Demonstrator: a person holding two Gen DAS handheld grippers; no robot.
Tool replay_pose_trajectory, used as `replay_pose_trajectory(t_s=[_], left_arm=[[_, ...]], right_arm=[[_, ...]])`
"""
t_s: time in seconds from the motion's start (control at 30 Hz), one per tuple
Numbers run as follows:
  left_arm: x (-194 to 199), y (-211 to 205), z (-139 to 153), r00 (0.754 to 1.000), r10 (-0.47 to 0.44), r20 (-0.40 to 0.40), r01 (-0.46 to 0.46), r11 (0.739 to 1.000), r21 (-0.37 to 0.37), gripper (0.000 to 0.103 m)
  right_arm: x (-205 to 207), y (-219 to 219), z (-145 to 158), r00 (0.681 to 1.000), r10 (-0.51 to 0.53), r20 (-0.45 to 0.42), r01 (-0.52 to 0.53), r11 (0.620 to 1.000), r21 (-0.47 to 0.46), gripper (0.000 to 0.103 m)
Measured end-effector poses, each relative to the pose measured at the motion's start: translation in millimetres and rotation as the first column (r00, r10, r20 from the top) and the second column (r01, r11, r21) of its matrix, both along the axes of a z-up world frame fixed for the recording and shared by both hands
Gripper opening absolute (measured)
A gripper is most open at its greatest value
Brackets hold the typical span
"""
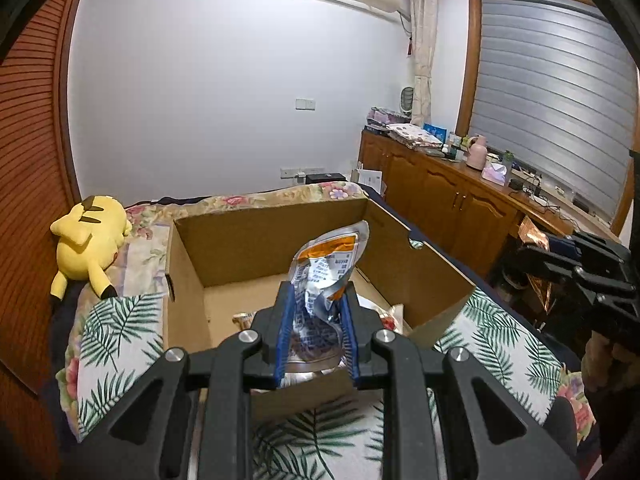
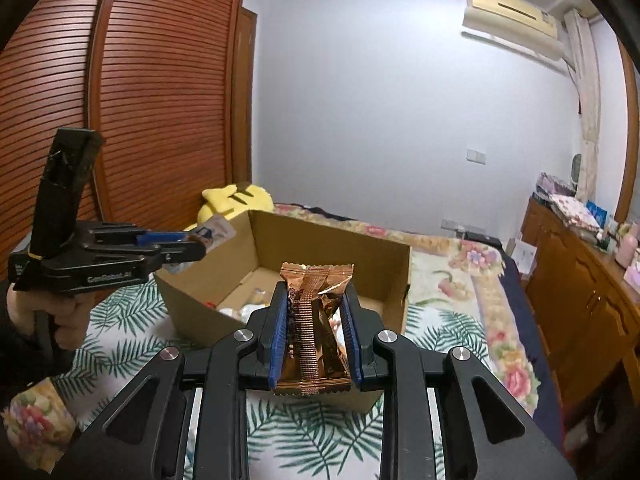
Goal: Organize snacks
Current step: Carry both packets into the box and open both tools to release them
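Left claw [image 1: 316, 312]: clamped on silver-orange snack pouch [image 1: 330, 264].
Right claw [image 2: 316, 316]: clamped on copper snack wrapper [image 2: 316, 320].
Cardboard box [image 1: 280, 240]: open, on bed.

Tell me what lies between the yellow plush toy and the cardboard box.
Only floral bedding: in the left wrist view, the yellow plush toy lies apart from the cardboard box, with bare bedcover between them.

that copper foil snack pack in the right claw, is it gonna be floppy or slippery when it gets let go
The copper snack pack looks crinkled and buckled between the right claw pads, so probably floppy and light. Its glossy film may slide easily. Dropped into the cardboard box, it would likely land flat rather than roll.
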State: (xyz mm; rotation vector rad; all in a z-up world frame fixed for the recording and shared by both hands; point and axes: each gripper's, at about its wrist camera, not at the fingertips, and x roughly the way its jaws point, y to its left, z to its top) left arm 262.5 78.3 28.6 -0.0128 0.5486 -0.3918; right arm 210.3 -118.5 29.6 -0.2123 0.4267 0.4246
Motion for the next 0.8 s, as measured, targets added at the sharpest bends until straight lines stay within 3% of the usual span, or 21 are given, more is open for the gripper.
replay_pose_trajectory(t_s=[0.37, 0.8], left_arm=[[47, 2, -16, 0.998, 0.009, -0.064, -0.009, 1.000, 0.004, 0.021], [61, -9, -38, 0.991, 0.016, -0.129, -0.011, 0.999, 0.040, 0.021]], right_arm=[[43, 13, -22, 0.999, 0.003, -0.053, -0.003, 1.000, -0.013, 0.024], [82, 24, -55, 0.990, -0.013, -0.142, 0.007, 0.999, -0.039, 0.024]])
